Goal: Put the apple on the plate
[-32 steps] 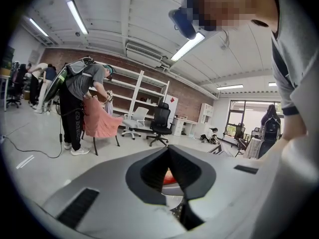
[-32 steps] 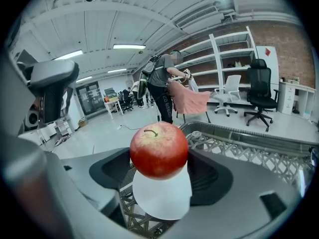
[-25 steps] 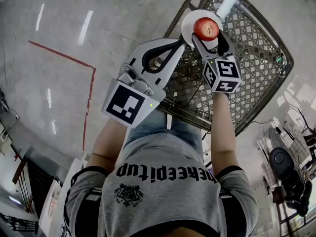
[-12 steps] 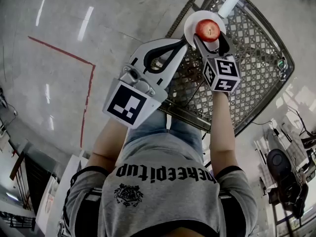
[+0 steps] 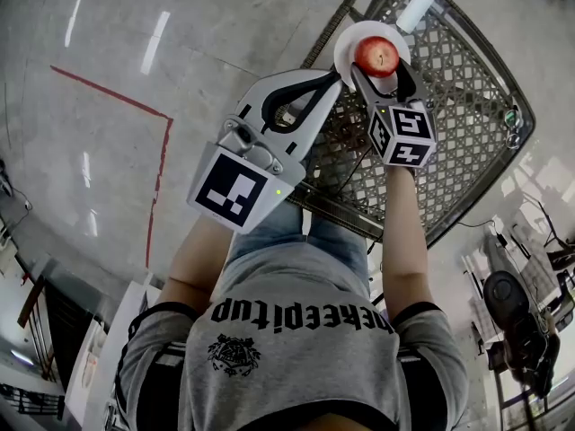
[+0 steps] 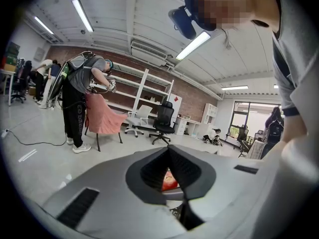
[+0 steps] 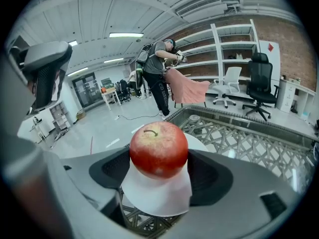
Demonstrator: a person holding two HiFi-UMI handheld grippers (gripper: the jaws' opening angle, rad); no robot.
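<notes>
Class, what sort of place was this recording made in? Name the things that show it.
Probably an open office or lab workspace: a black office chair, white shelving against a brick wall, and ceiling strip lights.

Lattice table with white plate

A metal lattice table stands on grey floor marked by a red line

Red apple, white plate, grey lattice-patterned table
</notes>
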